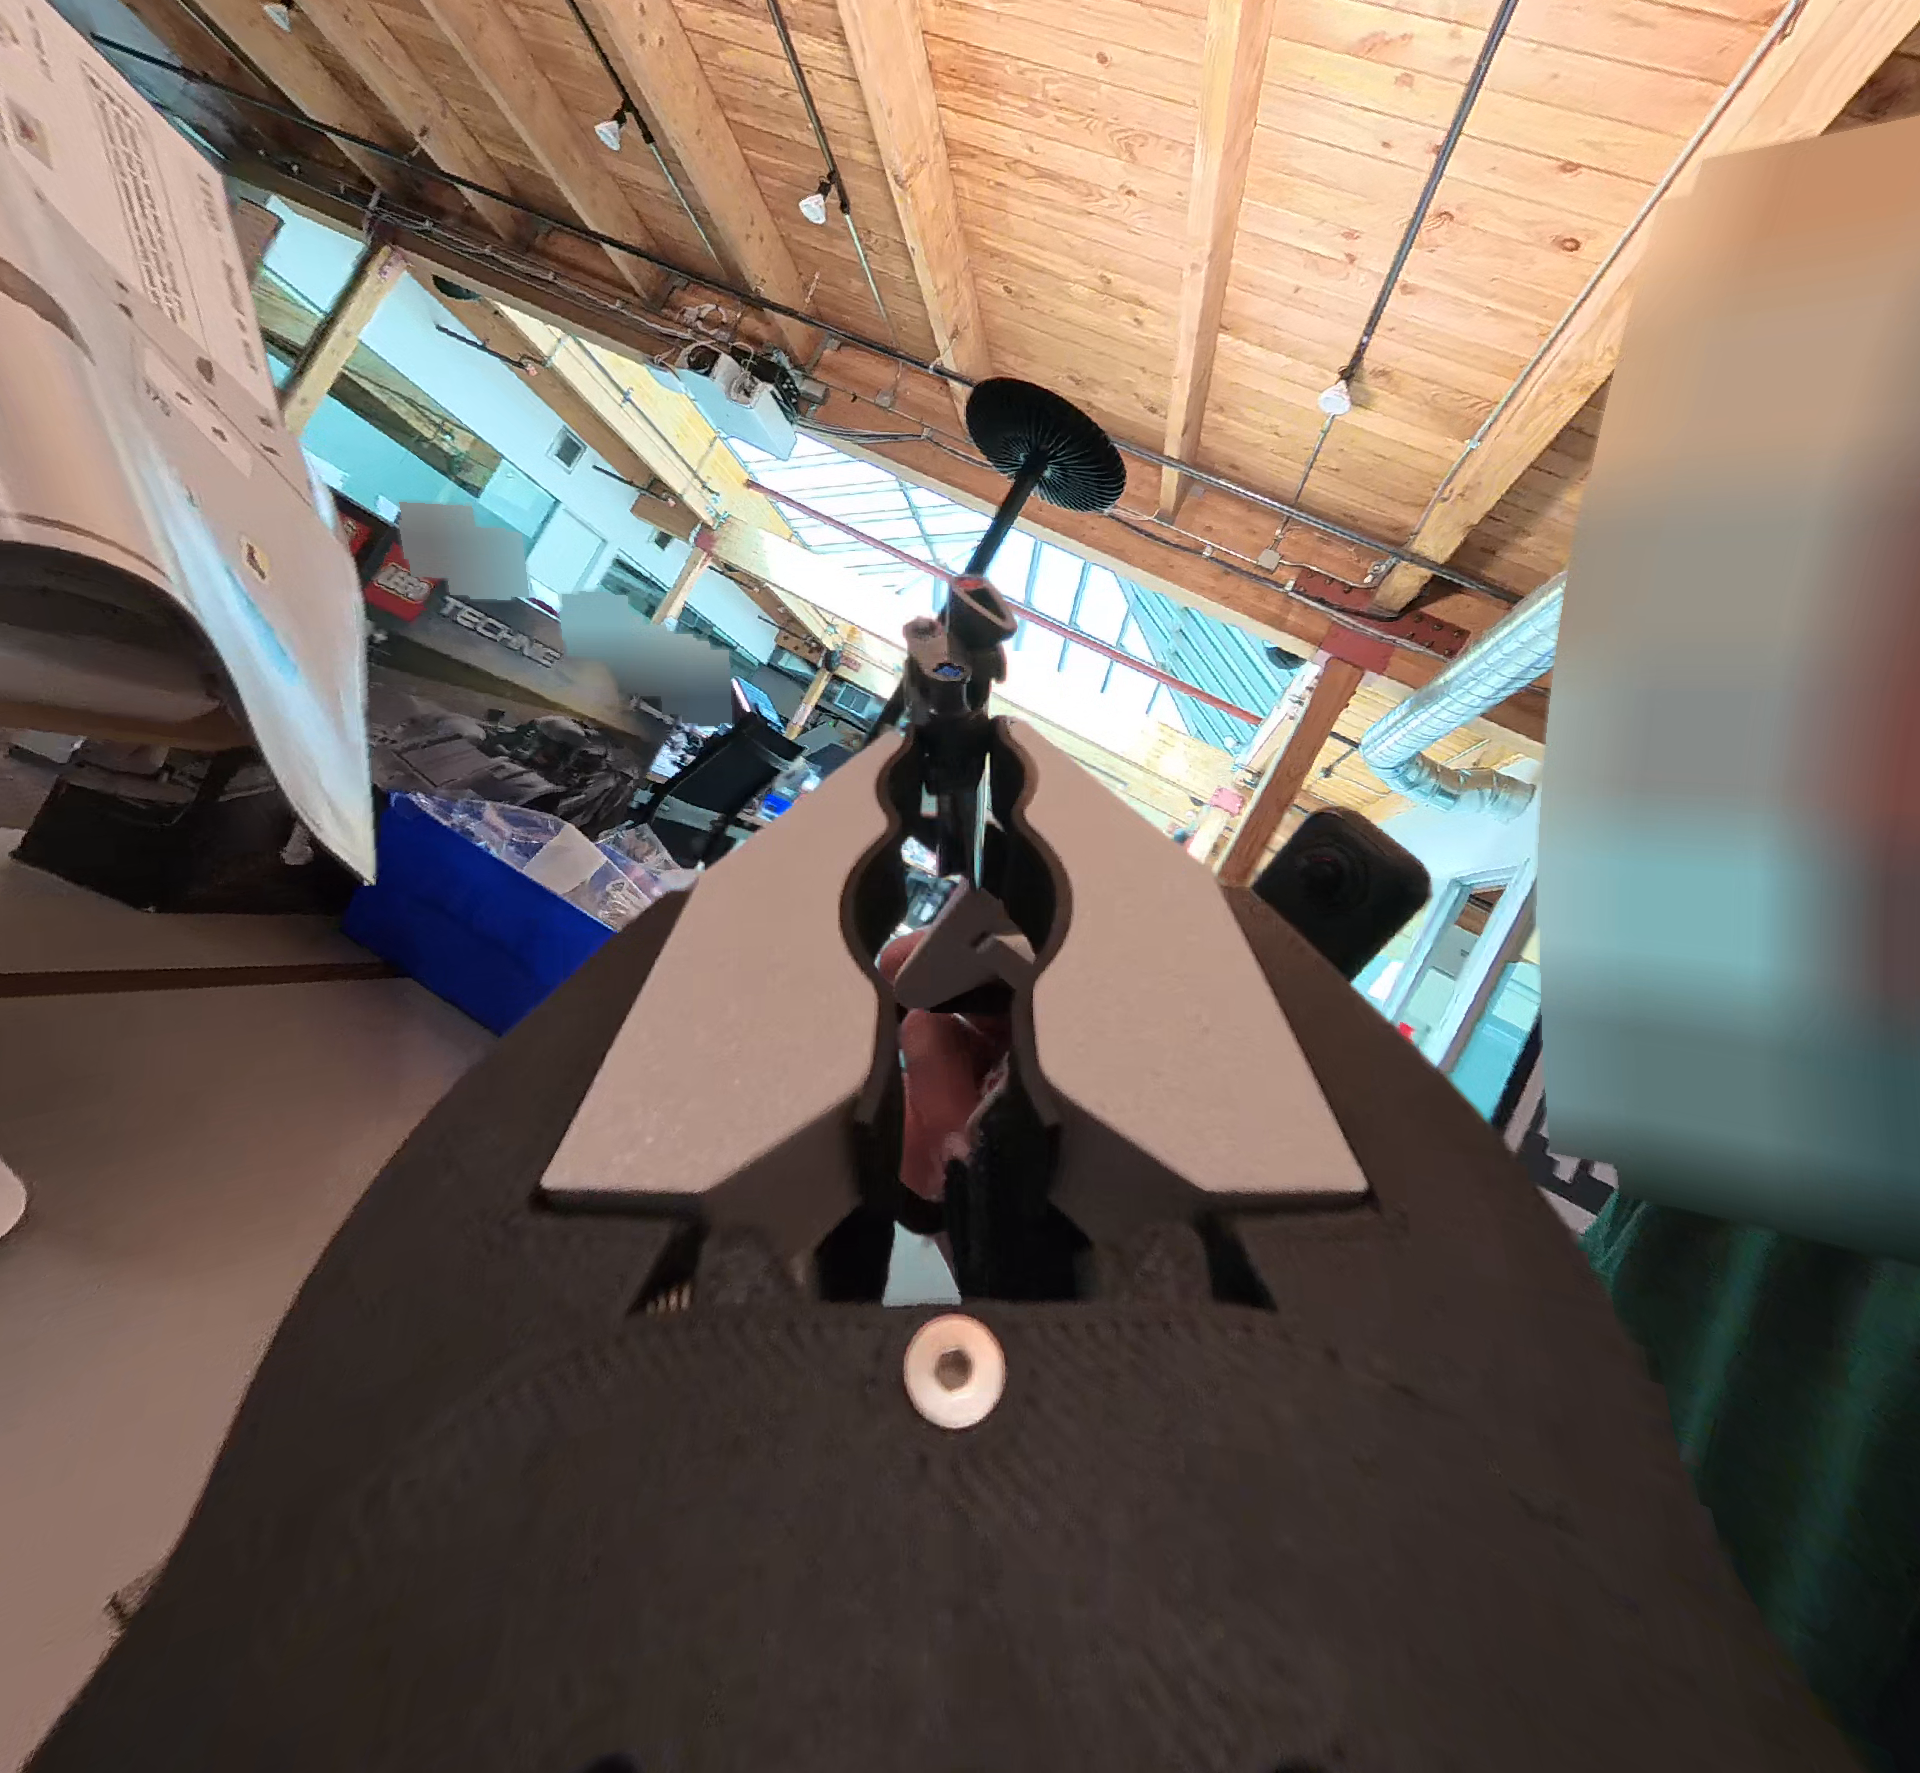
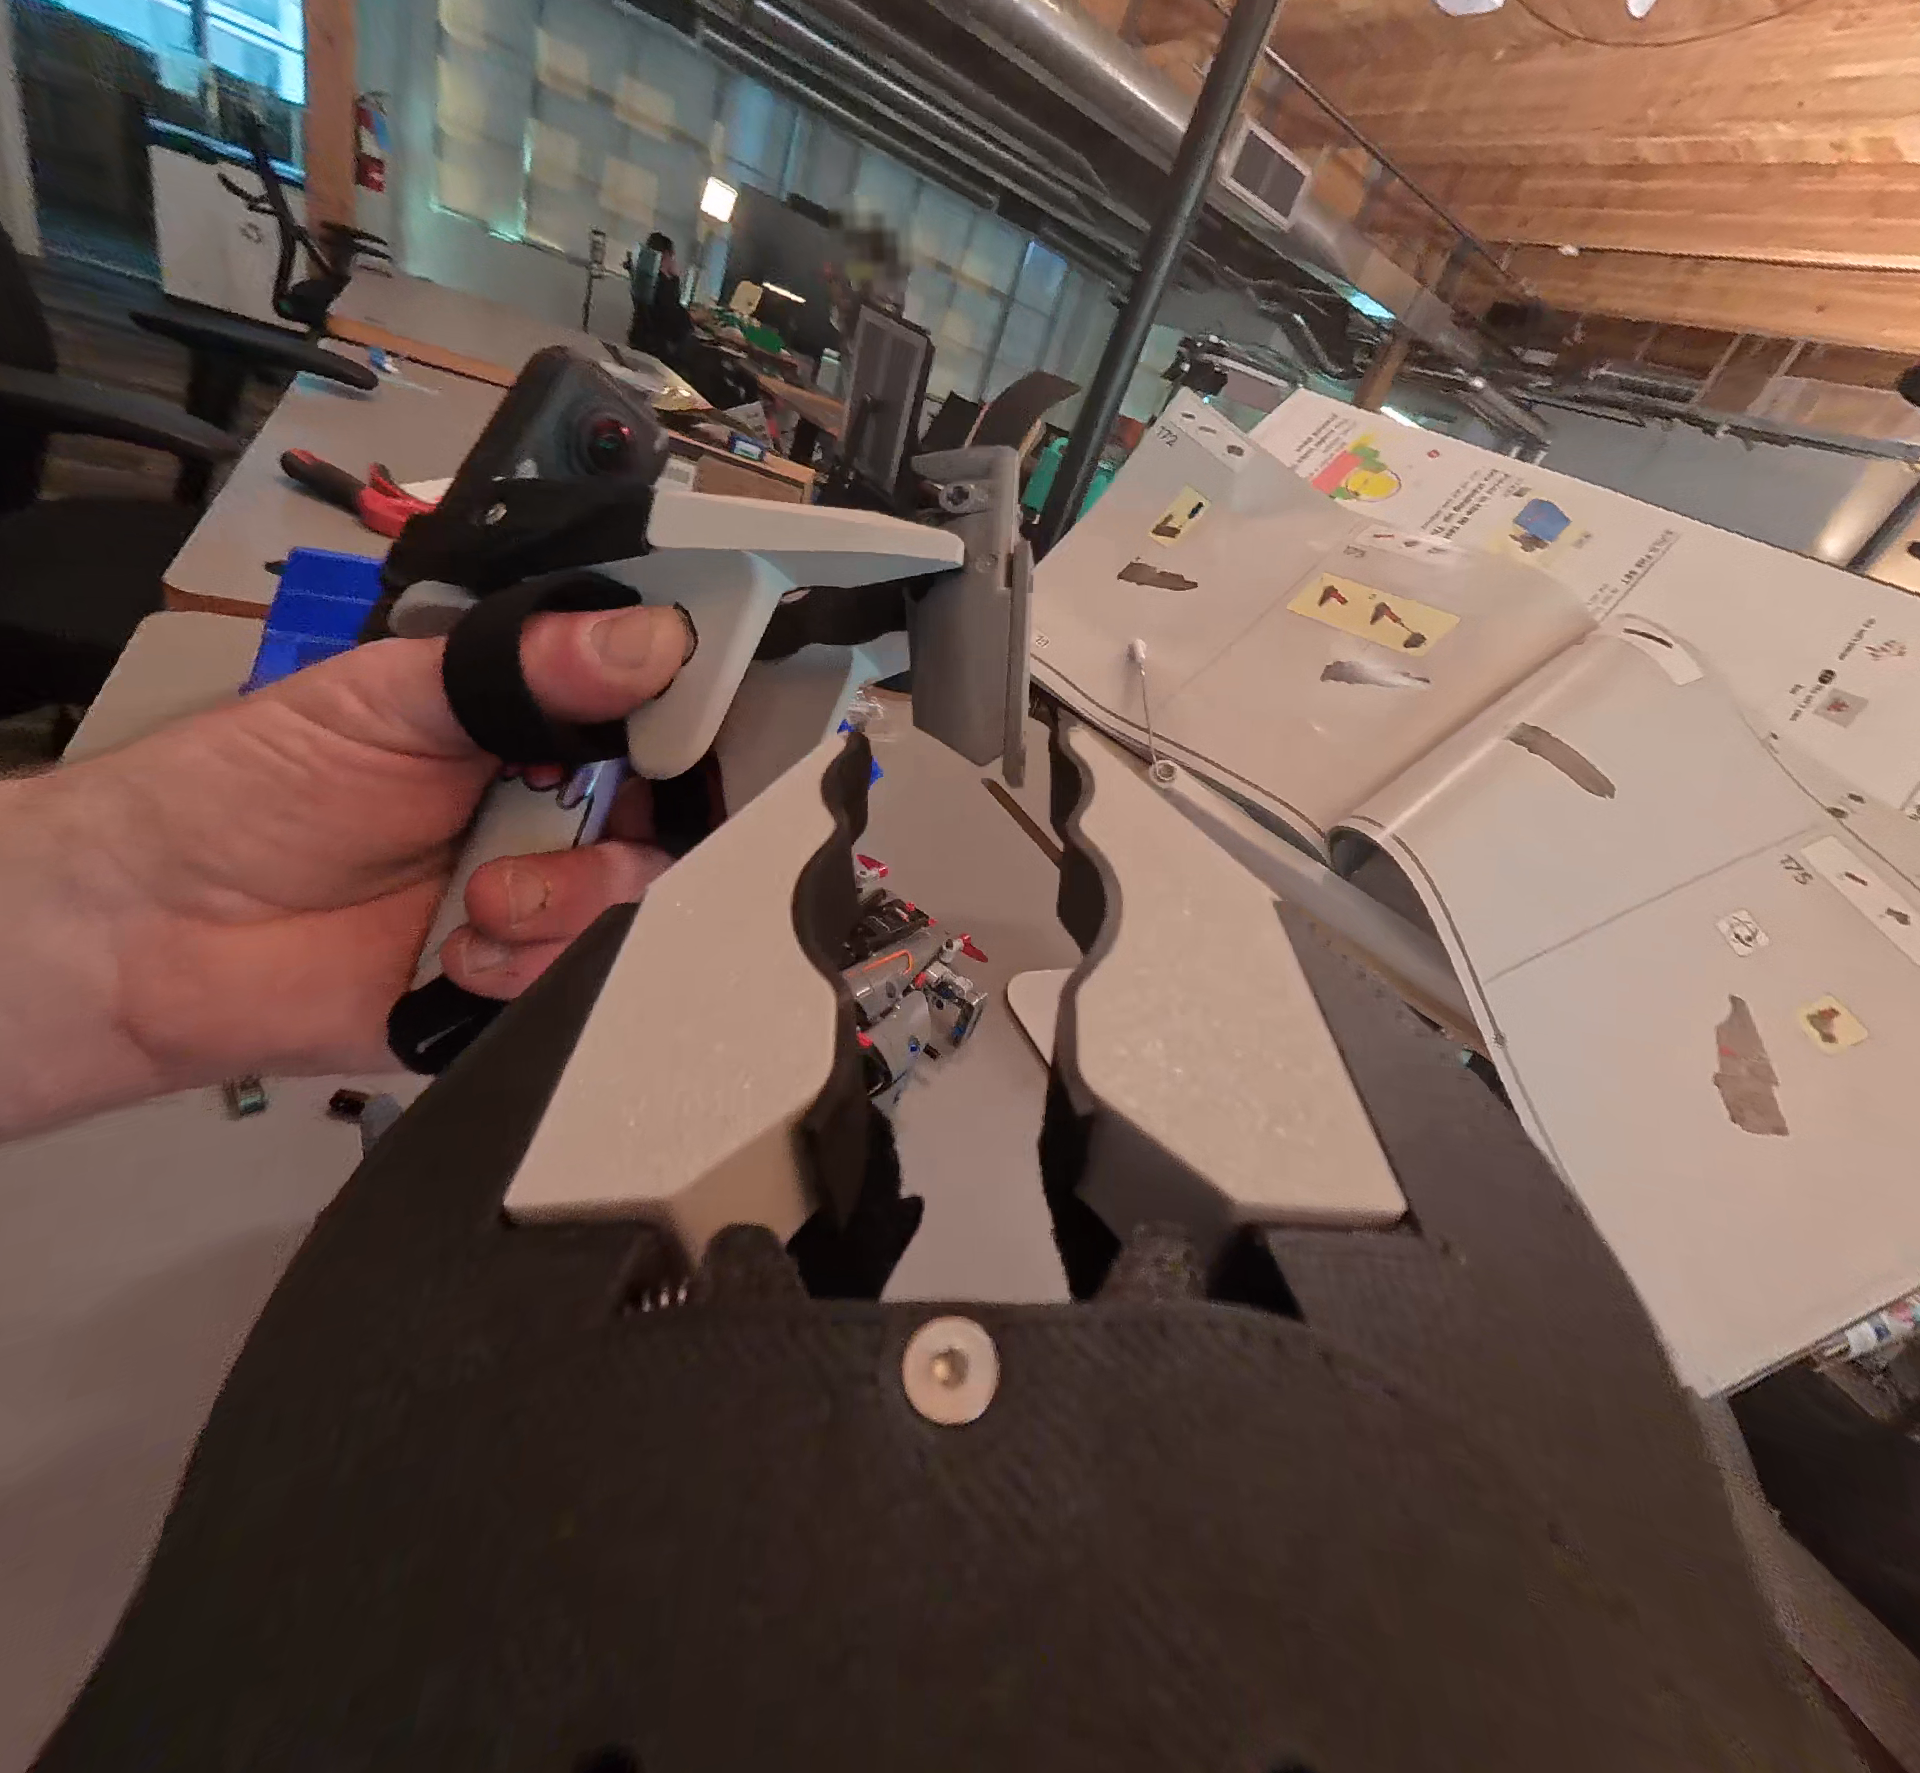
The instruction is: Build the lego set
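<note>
At centre frame, a grey lego panel [image 2: 971,622] is clamped by the left gripper [image 2: 961,570], above the released right gripper [image 2: 961,757].

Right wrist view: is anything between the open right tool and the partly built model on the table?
Nothing visible does. The model shows unobstructed in the gap between the right tool's fingers. The grey piece clamped in the left tool hangs beyond the fingertips, higher up, not across that path.
</note>
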Tool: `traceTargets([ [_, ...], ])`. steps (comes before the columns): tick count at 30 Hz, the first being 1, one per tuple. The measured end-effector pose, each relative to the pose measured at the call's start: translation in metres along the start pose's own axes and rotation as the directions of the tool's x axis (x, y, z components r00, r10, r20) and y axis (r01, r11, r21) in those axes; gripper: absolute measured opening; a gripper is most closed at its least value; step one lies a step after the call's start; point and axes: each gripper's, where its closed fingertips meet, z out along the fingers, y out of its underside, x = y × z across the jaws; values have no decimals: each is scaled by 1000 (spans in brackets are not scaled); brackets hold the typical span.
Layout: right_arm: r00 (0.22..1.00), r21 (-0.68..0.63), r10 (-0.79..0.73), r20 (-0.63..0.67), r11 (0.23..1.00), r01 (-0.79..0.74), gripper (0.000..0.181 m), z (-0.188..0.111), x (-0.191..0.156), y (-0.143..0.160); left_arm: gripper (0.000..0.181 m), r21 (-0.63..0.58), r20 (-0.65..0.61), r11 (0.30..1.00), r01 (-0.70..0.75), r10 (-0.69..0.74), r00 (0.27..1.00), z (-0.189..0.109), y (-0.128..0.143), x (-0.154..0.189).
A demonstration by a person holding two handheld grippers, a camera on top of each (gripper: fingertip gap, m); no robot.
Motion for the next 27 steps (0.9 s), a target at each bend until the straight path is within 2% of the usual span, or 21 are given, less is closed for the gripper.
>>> traceTargets([
  [2, 1000, -1, 27, 6, 1000, -27, 33, 0, 2, 2, 9, -32, -37, 999, 25, -26, 999, 0, 3, 0],
  [5, 974, 60, 196, 111, 977, -203, 29, -3, 1, -1, 9, -126, -56, 992, 2, -9, 998, 1, 15, -2],
  [8, 923, 18, 315, 223, 945, -327, 27, -3, -4, 7, 10, -231, -58, 970, -69, 57, 997, 1, 28, -3],
  [11, 911, -25, 326, 252, 944, -330, 17, -1, -10, 17, 10, -278, -78, 954, -109, 90, 993, 3, 33, 0],
  [18, 837, 11, 447, 315, 880, -475, 13, -5, -6, 17, 10, -288, -97, 950, -123, 99, 990, 8, 36, -1],
  [27, 814, 55, 462, 351, 858, -511, 7, -6, -8, 11, 14, -254, -129, 961, -109, 78, 989, 12, 41, 3],
])
